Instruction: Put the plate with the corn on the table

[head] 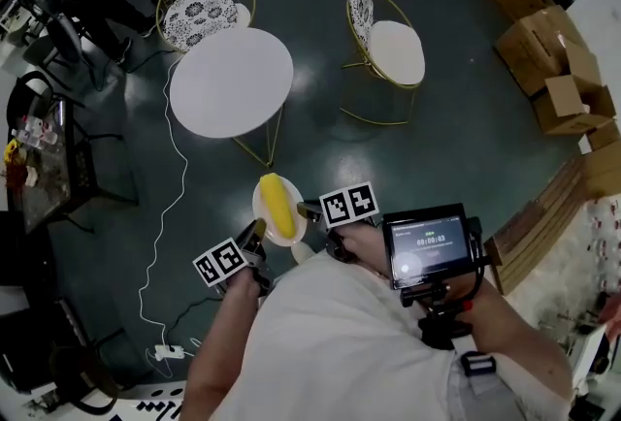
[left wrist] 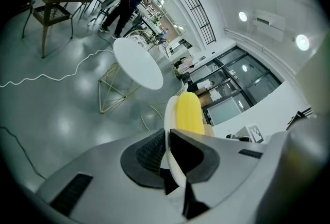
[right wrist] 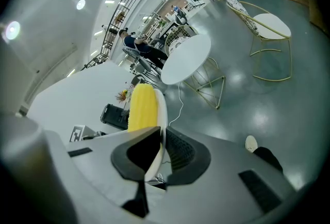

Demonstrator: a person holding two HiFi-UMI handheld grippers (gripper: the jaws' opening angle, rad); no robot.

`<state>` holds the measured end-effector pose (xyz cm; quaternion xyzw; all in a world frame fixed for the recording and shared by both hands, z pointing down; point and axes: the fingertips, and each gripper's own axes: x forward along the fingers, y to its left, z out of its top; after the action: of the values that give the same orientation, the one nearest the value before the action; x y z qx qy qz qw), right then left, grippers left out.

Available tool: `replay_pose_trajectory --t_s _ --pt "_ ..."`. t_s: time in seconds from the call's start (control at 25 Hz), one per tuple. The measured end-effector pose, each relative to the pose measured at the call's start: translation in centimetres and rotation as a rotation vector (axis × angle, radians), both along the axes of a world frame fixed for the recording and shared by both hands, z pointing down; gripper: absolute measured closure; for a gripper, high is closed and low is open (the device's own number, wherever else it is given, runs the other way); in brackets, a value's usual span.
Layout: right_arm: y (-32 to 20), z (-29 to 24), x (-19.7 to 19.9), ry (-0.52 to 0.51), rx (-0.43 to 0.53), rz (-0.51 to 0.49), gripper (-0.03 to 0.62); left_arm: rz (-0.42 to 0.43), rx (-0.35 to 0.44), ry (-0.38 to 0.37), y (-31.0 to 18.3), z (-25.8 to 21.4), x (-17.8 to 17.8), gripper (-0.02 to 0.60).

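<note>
**Plate in transit:** a white plate (head: 264,208) w/ a yellow corn cob (head: 278,201) lying lengthwise on it hangs in mid-air over a grey floor (head: 456,118), carried btwn two hand-held grippers. The left gripper (head: 256,235) is clamped on the plate's left rim; its own view shows the two dark jaws pinched onto the edge, one on each face. The right gripper (head: 310,211) bites the opposite rim the same way. In both gripper views the jaw pads cover the corn's near end, so whether corn touches the pads can't be told. From the head view the fingertips are too small to make out.

A round white table (head: 231,82) stands ahead; the plate is short of it, not over the top. Its gold wire legs are mostly hidden under the tabletop from above. Beyond it is a chair w/ patterned seat (head: 204,14), and to the right a chair w/ white seat (head: 393,50).

A white cable (head: 173,186) snakes across the floor. Cardboard boxes (head: 548,60) are cut off at the frame's right edge. A small screen (head: 429,244) sits on a rig at the carrier's chest, digits too small to read. The carrier's white shirt (head: 330,341) fills the bottom of the head view, hiding the floor below.
</note>
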<state>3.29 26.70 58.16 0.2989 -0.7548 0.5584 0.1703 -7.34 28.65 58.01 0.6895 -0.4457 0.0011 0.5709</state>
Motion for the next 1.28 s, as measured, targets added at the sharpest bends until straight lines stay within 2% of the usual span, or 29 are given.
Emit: replay_pose_trajectory --t_s 0.4,1.0,1.28 --pt "0.4 -1.1 -0.8 0.004 0.003 -0.036 0.559 -0.036 0.005 0.012 0.7 -1.0 -0.7 0.546" --pt "-1.4 -1.9 -4.6 -0.006 0.039 -0.067 0.559 -0.086 0.023 0.028 -0.7 -1.2 -4.4 0.545" --pt "-1.7 -1.5 -4.4 -0.008 0.029 -0.050 0.559 -0.090 0.007 0.038 -1.1 -0.8 -4.4 0.545"
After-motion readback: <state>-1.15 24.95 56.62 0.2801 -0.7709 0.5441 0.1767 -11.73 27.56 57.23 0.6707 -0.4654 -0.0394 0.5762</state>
